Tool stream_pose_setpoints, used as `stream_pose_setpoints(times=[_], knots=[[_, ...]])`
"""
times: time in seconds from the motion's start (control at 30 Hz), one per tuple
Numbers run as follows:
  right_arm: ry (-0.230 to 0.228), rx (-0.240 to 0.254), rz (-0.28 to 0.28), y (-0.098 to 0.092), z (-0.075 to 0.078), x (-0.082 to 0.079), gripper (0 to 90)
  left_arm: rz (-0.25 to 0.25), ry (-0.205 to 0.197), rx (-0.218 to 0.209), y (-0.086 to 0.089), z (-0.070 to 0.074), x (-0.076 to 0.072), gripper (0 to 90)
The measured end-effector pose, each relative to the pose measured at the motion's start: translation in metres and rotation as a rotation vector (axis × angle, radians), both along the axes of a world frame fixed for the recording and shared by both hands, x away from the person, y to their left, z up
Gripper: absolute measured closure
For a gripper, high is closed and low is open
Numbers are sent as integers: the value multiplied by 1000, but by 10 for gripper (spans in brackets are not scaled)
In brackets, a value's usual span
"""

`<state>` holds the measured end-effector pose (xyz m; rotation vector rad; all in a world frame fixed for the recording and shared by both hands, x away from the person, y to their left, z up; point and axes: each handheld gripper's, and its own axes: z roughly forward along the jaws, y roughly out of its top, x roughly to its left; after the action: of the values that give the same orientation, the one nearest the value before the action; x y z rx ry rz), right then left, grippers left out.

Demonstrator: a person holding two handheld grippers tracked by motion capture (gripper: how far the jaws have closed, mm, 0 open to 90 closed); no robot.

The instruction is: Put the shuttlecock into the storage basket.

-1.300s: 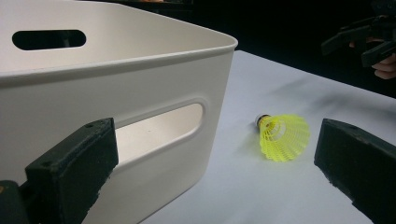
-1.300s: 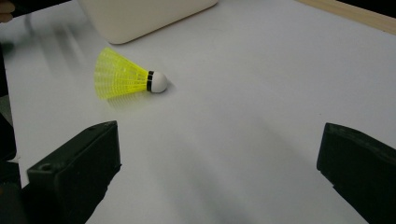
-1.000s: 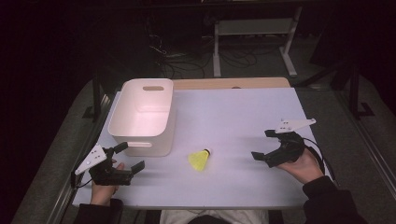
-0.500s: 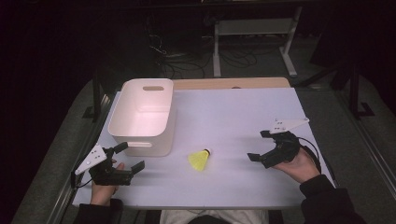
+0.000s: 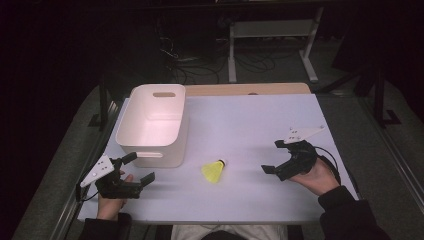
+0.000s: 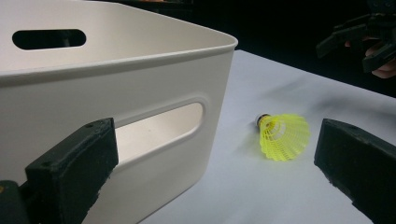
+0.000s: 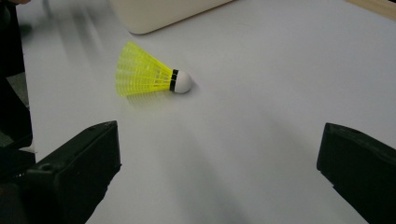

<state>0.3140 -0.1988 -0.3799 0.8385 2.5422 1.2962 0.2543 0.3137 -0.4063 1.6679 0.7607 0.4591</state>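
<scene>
The yellow plastic mesh shuttlecock [image 5: 214, 171] with a white cork tip lies on its side on the white table [image 5: 250, 125], near the middle of the near edge, just right of the white plastic bin [image 5: 152, 125]. The right gripper [image 5: 274, 157], jaws spread wide, holds nothing and sits well right of it. The left gripper [image 5: 140, 169], likewise wide open and empty, appears to be just clear of the bin's near wall.

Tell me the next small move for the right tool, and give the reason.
Probably ease the right tool further toward the yellow shuttlecock, jaws kept open. It lies on its side on the table, untouched, beside the white bin. In the right gripper view it sits ahead and off-centre between the open jaws, so a short, slightly corrected advance should bracket it. The left tool holds nothing.
</scene>
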Motion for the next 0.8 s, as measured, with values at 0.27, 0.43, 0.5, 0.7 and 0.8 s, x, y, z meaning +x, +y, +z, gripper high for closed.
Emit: stream_pose_setpoints(times=[0.27,0.43,0.5,0.7,0.8], knots=[[2,-7,17,6,0,1,0,-1,-1,0,0,0,0,0],[7,-14,28,9,0,2,0,-1,0,0,0,0,0,0],[6,-16,33,11,-1,2,0,-1,0,0,0,0,0,0],[11,-23,48,15,-2,2,0,0,0,-3,0,0,0,0],[16,-29,53,17,-2,2,0,0,0,-2,0,0,0,0]])
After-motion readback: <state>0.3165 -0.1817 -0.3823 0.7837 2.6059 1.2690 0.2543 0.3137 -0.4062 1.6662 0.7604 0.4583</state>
